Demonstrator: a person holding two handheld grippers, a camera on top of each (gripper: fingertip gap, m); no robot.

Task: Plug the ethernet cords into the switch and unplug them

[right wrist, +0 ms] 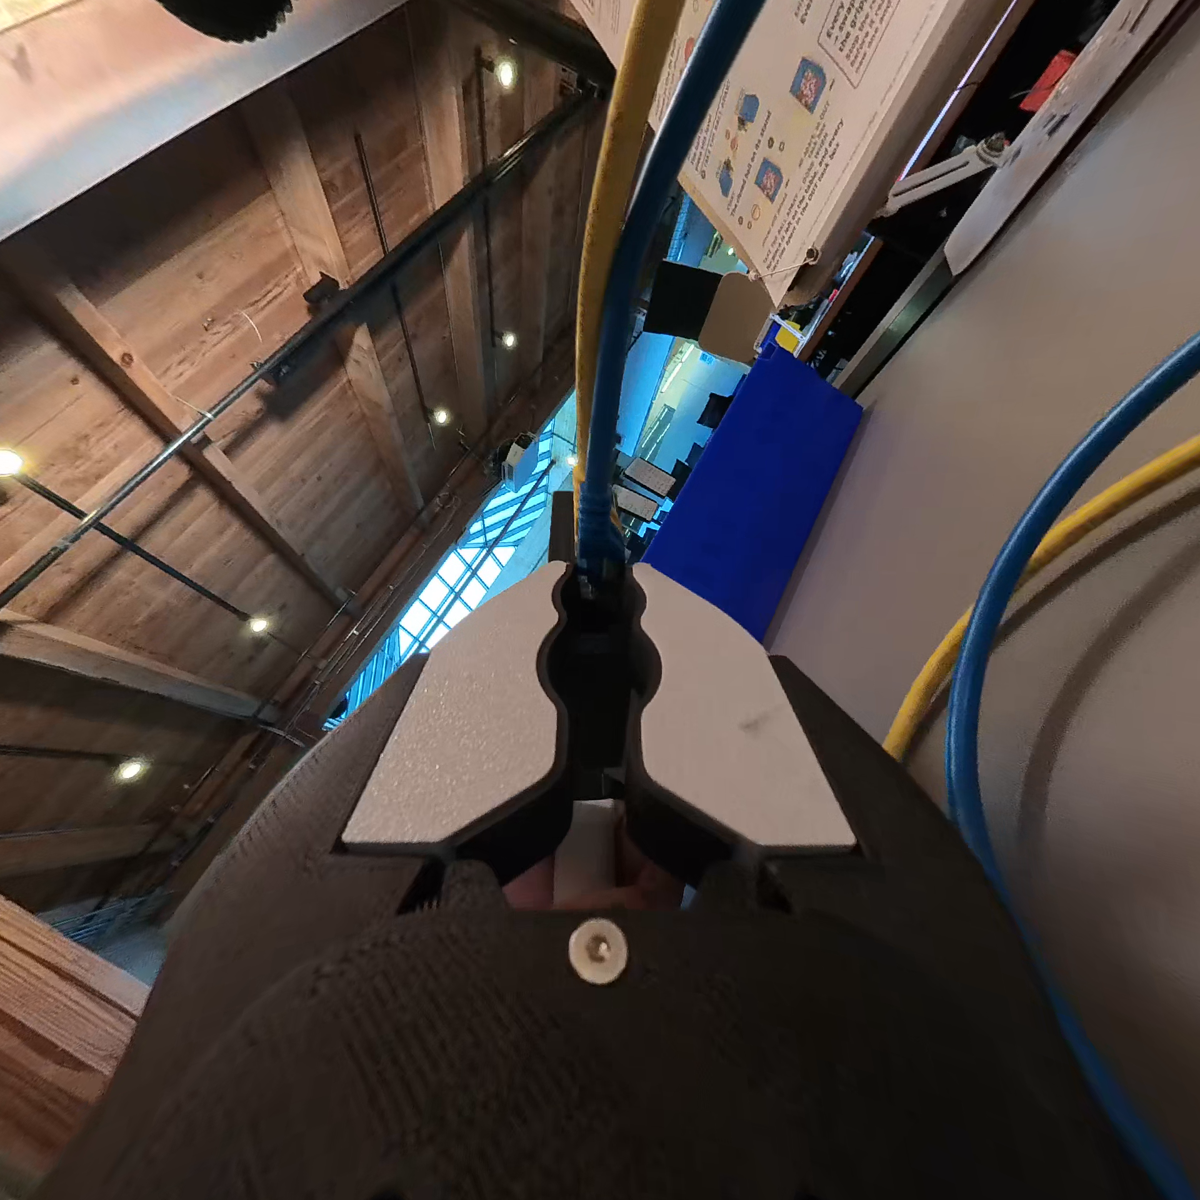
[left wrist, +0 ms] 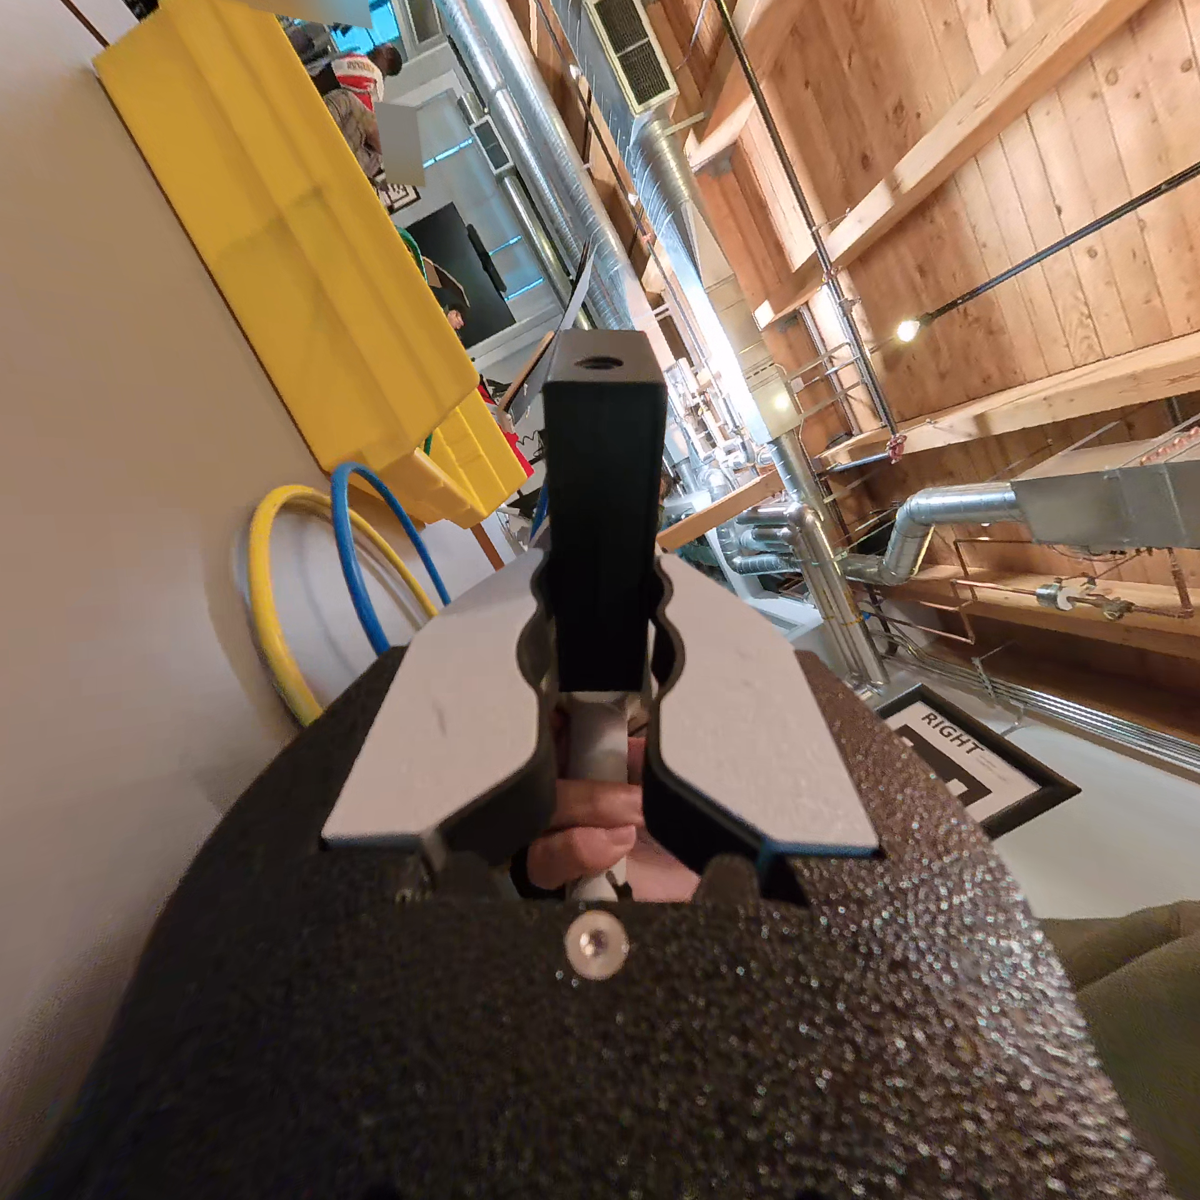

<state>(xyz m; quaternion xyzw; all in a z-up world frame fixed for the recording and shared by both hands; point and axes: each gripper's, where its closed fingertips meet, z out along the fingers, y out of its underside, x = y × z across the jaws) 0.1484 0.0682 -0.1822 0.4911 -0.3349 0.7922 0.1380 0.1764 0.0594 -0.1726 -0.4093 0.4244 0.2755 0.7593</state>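
My left gripper [left wrist: 600,571] is shut on the black switch [left wrist: 604,467], a narrow box held up off the table, with a round hole in its far end. A yellow cord [left wrist: 263,584] and a blue cord [left wrist: 350,565] loop on the white table [left wrist: 97,454] to its left. My right gripper [right wrist: 597,575] is shut on the dark plug end of the blue cord [right wrist: 623,292], whose boot rises from the fingertips. The yellow cord [right wrist: 600,227] runs close beside it. I cannot tell from either view whether a plug sits in a port.
Yellow bins [left wrist: 292,227] stand on the table beyond the cords. A blue bin [right wrist: 760,506] and a printed board [right wrist: 779,130] stand at the table's [right wrist: 1039,454] far side. A framed sign [left wrist: 961,760] lies at the right. People are far behind.
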